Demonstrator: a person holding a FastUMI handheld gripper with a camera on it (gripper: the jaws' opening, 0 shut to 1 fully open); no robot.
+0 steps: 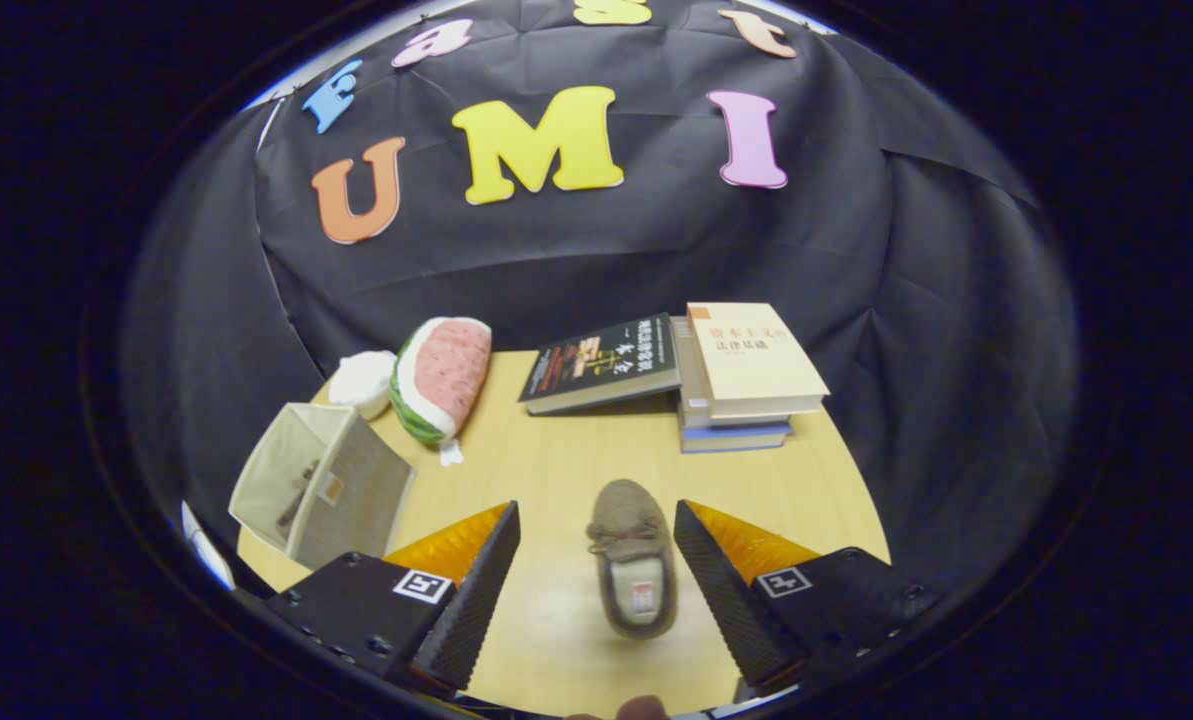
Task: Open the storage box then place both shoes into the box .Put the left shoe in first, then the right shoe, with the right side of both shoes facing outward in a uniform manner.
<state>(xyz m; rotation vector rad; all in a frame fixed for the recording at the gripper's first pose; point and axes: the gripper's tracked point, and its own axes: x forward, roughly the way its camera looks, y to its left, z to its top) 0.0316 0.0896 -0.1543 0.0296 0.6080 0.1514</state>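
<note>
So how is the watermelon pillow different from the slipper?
The watermelon pillow is pink, white and green; the slipper is plain brown with a pale lining. The pillow looks bigger and plumper. The pillow sits far beyond the open gripper, beside the beige storage box, while the slipper lies between the two fingers, untouched, toe pointing away. Both look soft and rest on the wooden table.

The claw (pixel 596 560) is held above the tabletop (pixel 556 470), tilted downward. Its two fingers (pixel 476 590) stand wide apart and press on nothing. They are symmetric, with ridged inner pads facing each other.
</note>
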